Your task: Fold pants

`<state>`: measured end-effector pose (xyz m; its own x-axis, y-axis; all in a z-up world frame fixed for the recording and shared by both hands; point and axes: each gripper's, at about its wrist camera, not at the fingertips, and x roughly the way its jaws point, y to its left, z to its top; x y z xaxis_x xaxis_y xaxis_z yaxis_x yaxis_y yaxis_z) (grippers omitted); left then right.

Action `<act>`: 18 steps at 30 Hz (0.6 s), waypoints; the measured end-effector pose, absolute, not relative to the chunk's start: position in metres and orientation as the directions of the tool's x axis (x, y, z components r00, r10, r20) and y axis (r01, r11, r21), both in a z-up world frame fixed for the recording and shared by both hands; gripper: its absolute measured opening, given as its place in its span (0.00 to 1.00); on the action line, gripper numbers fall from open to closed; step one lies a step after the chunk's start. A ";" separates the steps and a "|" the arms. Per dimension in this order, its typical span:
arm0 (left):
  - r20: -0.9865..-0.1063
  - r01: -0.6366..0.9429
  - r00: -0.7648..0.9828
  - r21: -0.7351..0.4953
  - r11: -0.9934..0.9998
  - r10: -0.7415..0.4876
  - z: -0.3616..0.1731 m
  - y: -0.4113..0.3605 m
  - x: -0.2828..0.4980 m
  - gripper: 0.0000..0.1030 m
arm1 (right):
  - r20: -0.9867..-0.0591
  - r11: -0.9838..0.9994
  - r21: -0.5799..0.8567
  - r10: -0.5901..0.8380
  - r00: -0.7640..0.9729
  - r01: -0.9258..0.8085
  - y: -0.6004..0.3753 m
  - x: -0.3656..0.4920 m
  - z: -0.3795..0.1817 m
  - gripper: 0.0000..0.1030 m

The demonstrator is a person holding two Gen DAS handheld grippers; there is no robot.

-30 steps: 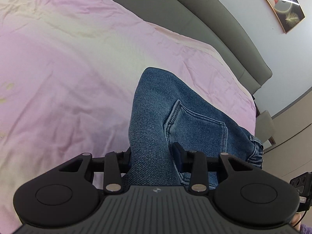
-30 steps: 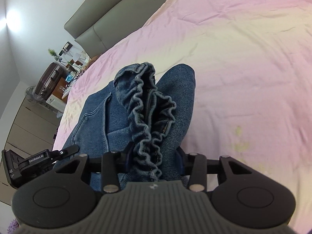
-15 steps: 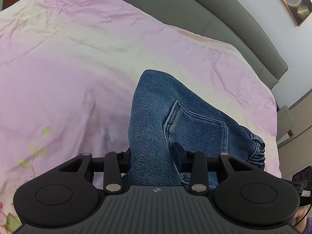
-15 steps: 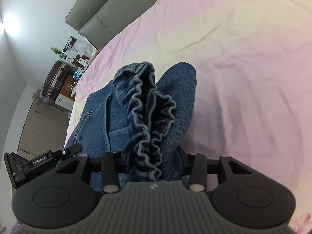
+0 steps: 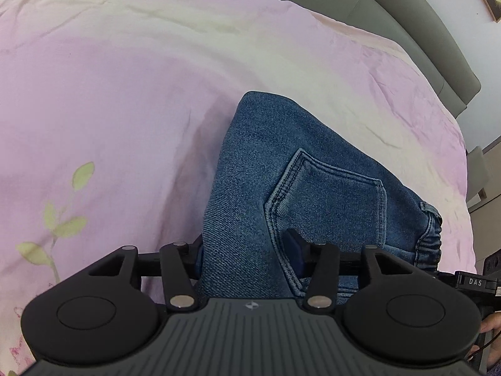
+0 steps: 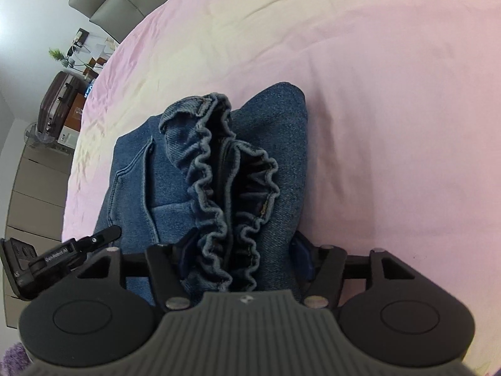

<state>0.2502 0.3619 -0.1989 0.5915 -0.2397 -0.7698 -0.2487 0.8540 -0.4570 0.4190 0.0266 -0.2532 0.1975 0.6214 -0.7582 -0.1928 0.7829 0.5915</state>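
Both grippers are clenched on the jeans [image 5: 281, 188], which hang bunched between them above the bed [image 5: 109, 94].

Left gripper [image 5: 247, 260]: fingers [image 5: 296, 250] pinch a thick fold of denim beside the back pocket [image 5: 328, 206]. Cloth runs straight out ahead of the fingers, away from the camera, towards the headboard [image 5: 422, 31].

Right gripper [image 6: 241, 260]: fingers [image 6: 302, 255] clamp the gathered elastic waistband [image 6: 219, 194], frilled edge pointing up at the camera. Same layout here: the denim's long axis lies forward along the fingers.

Key relation: the two grips sit side by side on the same bundle, close together. The left gripper shows in the right view at the lower left [image 6: 62, 250], just beside the denim. So the jeans span from one grip to the other, waistband on the right, pocket side on the left.

Whether the far end of the denim touches the sheet cannot be told; the legs are hidden below.

Judgement: the next move likely means lowering both grips together towards the middle of the bed, keeping them level so the fold lands square. Neither hand is clearly nearer; both carry the load.
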 end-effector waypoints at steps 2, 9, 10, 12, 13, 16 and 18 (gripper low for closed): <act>-0.791 -0.235 0.580 -0.389 0.891 -0.193 -0.185 0.356 0.249 0.58 | -0.764 0.791 0.565 0.609 0.213 -0.235 0.024 0.413 -0.244 0.65; -0.767 -0.130 0.633 -0.239 0.962 -0.104 -0.129 0.341 0.200 0.54 | -0.703 0.770 0.390 0.603 0.378 -0.504 0.013 0.367 -0.174 0.52; -0.762 -0.121 0.641 -0.224 0.967 -0.097 -0.124 0.337 0.194 0.52 | -0.695 0.756 0.374 0.612 0.377 -0.537 0.017 0.361 -0.168 0.41; -0.756 -0.104 0.649 -0.199 0.975 -0.085 -0.120 0.327 0.192 0.45 | -0.688 0.733 0.320 0.615 0.385 -0.601 0.027 0.347 -0.163 0.31; -0.756 -0.102 0.650 -0.178 0.979 -0.070 -0.122 0.322 0.189 0.39 | -0.690 0.720 0.296 0.616 0.380 -0.628 0.032 0.341 -0.163 0.26; -0.787 -0.105 0.615 -0.146 0.984 -0.051 -0.139 0.313 0.190 0.29 | -0.723 0.719 0.250 0.585 0.369 -0.649 0.045 0.332 -0.174 0.19; -0.796 -0.110 0.604 -0.134 0.985 -0.041 -0.153 0.313 0.186 0.29 | -0.759 0.744 0.200 0.529 0.379 -0.638 0.048 0.328 -0.189 0.19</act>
